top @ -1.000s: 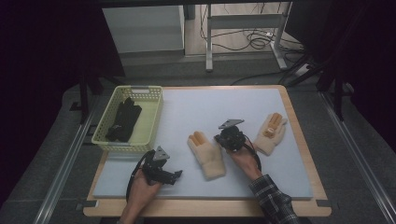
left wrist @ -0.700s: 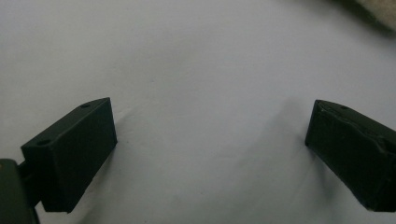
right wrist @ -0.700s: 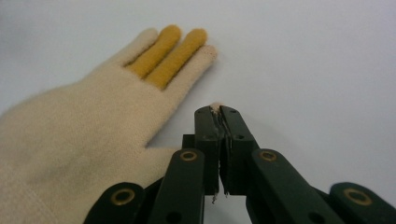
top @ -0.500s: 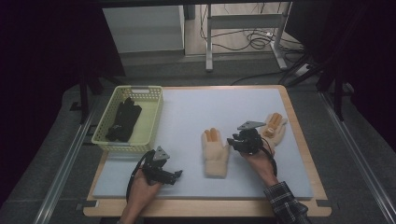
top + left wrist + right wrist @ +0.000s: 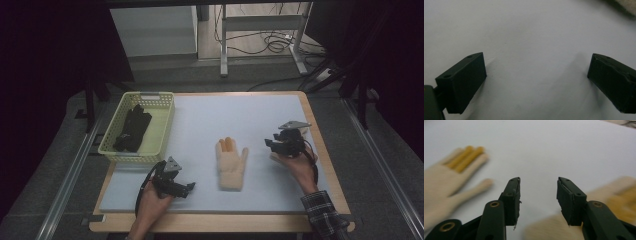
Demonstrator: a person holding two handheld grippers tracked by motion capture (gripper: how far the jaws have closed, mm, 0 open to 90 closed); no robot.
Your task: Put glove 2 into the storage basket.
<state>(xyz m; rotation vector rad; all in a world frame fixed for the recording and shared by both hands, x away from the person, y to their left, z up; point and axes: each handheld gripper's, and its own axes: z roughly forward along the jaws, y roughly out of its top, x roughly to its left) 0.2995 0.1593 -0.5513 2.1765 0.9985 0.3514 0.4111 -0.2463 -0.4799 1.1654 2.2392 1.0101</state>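
Observation:
A cream work glove [image 5: 231,162] with orange-tipped fingers lies flat on the pale mat, fingers pointing away; it also shows blurred in the right gripper view [image 5: 451,180]. A second cream glove [image 5: 619,195] lies under my right gripper [image 5: 270,144], mostly hidden by the hand in the high view. The right gripper [image 5: 537,197] has just been opening its jaws; they stand apart with nothing between them. My left gripper [image 5: 187,187] rests low over the mat near the front edge, its jaws [image 5: 536,77] wide open over bare mat.
A yellow-green basket [image 5: 137,150] stands at the mat's left side with black gloves [image 5: 131,129] inside. The wooden table edge [image 5: 320,150] runs just right of the right hand. Dark floor, metal rails and cables lie beyond the table.
My right gripper slid the centre glove a little rightward, let go of it, opened, and moved right and up to above the second glove. The left hand stayed put.

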